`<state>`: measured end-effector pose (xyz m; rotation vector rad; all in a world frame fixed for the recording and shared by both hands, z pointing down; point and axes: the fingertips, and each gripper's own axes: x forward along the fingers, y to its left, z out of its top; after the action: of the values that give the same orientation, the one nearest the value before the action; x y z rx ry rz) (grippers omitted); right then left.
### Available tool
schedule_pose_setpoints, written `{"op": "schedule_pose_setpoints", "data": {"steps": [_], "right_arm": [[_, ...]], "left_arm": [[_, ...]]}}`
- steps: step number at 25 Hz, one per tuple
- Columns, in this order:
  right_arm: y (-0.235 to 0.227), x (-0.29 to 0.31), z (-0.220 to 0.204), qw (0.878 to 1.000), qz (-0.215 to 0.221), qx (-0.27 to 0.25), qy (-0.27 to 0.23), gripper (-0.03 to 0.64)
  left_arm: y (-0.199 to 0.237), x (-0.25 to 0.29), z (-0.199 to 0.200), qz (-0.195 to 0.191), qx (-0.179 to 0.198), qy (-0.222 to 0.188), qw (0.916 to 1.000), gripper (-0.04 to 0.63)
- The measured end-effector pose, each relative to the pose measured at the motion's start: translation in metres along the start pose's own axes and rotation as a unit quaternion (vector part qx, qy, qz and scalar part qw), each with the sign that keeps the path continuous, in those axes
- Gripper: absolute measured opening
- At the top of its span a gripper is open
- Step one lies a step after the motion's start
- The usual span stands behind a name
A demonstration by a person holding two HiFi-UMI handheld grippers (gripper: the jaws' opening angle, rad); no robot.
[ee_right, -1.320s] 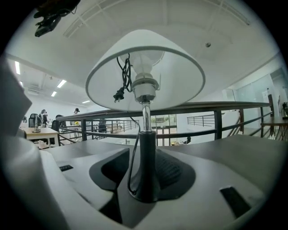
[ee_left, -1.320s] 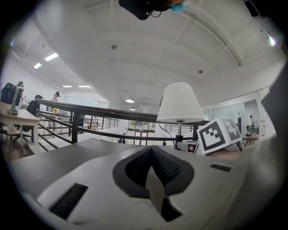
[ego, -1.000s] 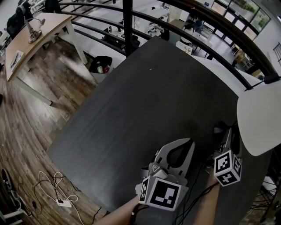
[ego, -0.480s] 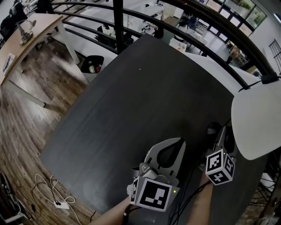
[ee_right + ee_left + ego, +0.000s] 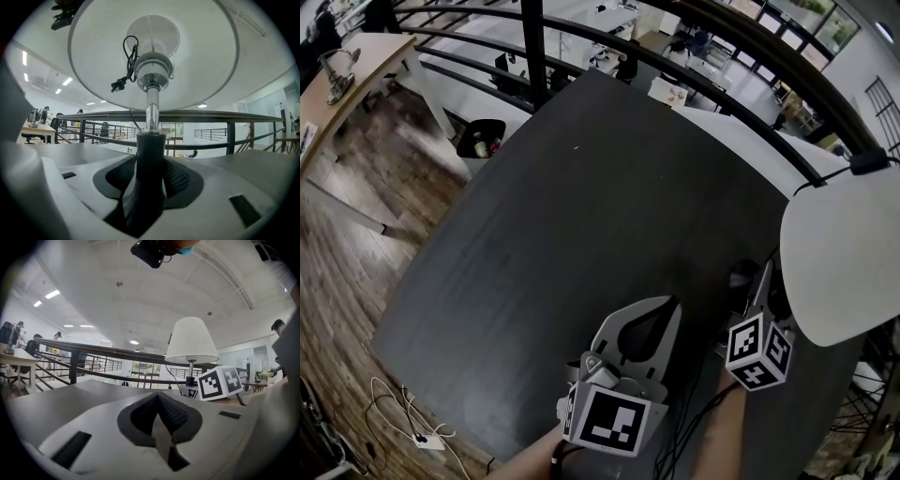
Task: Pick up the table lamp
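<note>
Dark desk (image 5: 581, 234): layout unchanged since the earlier frame. 1 table lamp (image 5: 844, 253) is stood at its right edge, stem clamped in the right tongs (image 5: 761, 281). Left tongs (image 5: 672, 305) are closed together.

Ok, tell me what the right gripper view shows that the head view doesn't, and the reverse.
Only the right gripper view: the table lamp gripped at its dark neck by the right gripper, plus a plug dangling under the shade. Only the head view: the left gripper, shut and empty, the wooden floor and a black bin. Both: the lamp's white shade and the black railing.
</note>
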<state>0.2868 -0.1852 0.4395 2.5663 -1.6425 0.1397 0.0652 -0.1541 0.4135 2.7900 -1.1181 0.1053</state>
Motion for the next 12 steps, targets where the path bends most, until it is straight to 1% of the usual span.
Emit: {"op": "schedule_pose_setpoints", "data": {"steps": [2, 4, 6, 8, 10, 12], "right_arm": [[-0.0001, 0.0005, -0.0003, 1.0, 0.001, -0.001, -0.002, 0.201], [-0.0013, 0.0023, -0.0003, 1.0, 0.002, -0.001, -0.003, 0.2], [-0.0029, 0.0033, 0.0008, 1.0, 0.003, 0.001, -0.005, 0.17], [-0.0035, 0.0028, 0.0017, 1.0, 0.004, 0.003, -0.007, 0.169], [-0.0039, 0.0022, 0.0022, 1.0, 0.007, 0.007, -0.006, 0.168], [-0.0045, 0.0022, 0.0028, 1.0, 0.009, 0.013, -0.004, 0.164]], "left_arm": [[-0.0012, 0.0009, 0.0003, 0.002, -0.007, -0.005, 1.0, 0.043], [-0.0018, 0.0024, -0.0007, 0.001, -0.004, -0.004, 1.0, 0.043], [-0.0015, 0.0035, -0.0018, -0.001, 0.002, -0.003, 1.0, 0.043], [-0.0005, 0.0038, -0.0035, 0.003, -0.008, -0.002, 1.0, 0.043], [-0.0001, 0.0036, -0.0058, 0.005, -0.013, 0.001, 0.9999, 0.043], [-0.0001, 0.0033, -0.0081, 0.001, -0.008, 0.009, 0.9999, 0.043]]}}
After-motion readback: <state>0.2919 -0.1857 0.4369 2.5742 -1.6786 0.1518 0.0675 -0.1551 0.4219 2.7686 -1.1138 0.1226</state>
